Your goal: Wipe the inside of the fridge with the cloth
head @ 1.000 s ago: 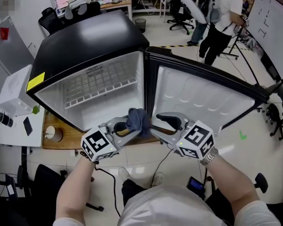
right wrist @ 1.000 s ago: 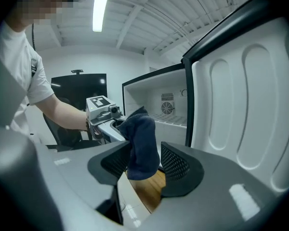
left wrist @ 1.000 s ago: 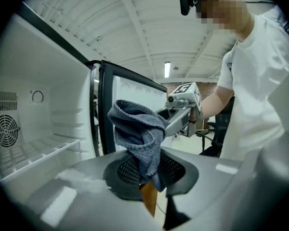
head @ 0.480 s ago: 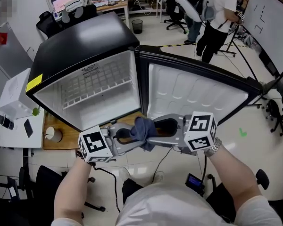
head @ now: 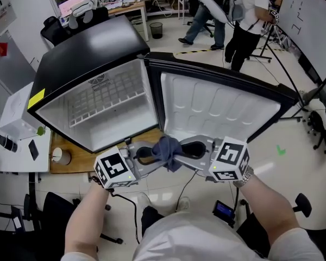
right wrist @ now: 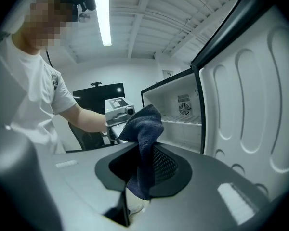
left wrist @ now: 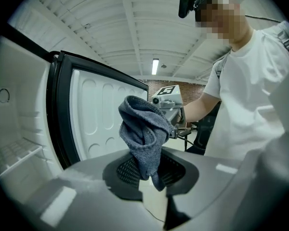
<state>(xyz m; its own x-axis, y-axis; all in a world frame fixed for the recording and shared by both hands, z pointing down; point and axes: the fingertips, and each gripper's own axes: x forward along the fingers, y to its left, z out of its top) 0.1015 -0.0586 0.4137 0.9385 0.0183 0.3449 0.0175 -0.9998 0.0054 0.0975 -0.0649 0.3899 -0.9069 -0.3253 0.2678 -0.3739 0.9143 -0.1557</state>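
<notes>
While the two tools meet tip to tip, the cloth [head: 167,150] sits bunched between them, gripped from both sides. The left tool [head: 151,157] is narrow, its jaws pinching one fold. Facing it, the right tool [head: 189,152] has just been closing with the cloth between its jaws, which press on it, and a flap dangles below. On the far side of the left tool from the person lies the open fridge [head: 87,64] with its wire shelf [head: 106,99]. Its door [head: 217,110] stands wide beyond the right tool.
</notes>
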